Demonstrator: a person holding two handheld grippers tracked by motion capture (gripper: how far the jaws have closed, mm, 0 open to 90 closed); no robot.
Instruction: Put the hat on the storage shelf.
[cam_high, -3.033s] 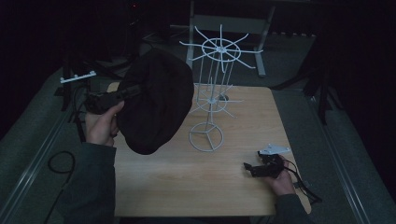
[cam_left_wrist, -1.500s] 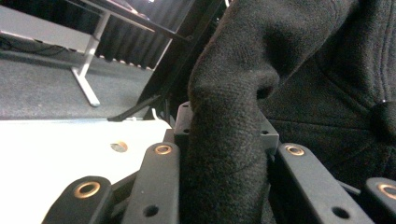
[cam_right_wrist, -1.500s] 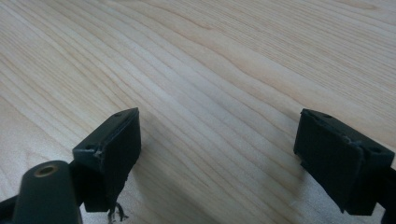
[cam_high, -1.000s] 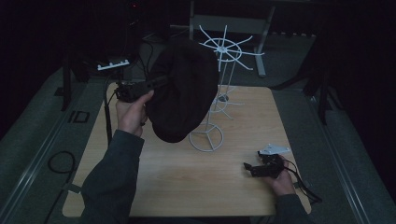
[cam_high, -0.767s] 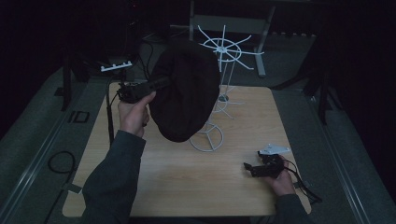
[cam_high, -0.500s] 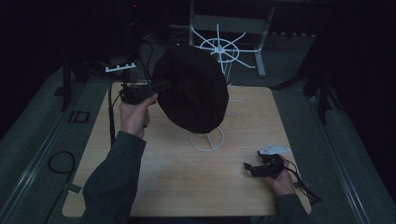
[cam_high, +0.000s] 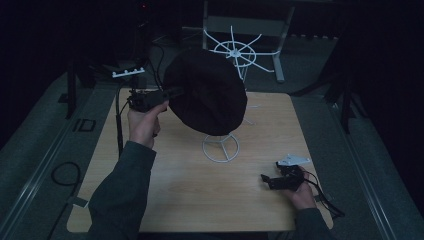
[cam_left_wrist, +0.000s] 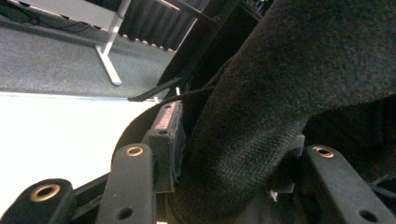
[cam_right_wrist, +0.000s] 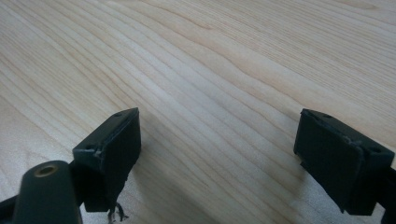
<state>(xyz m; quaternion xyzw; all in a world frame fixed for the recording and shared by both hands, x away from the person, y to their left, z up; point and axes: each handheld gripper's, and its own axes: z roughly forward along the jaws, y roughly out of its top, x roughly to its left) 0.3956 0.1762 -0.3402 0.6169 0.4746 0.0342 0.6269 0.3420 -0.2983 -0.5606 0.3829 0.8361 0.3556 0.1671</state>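
- Black felt hat hangs in the air above the wooden table, just in front of the white wire stand and covering its pole.
- Left gripper pinches the hat's brim at the hat's left edge.
- Right gripper, jaws spread with nothing between them, rests on the table well to the stand's right, near the front edge.
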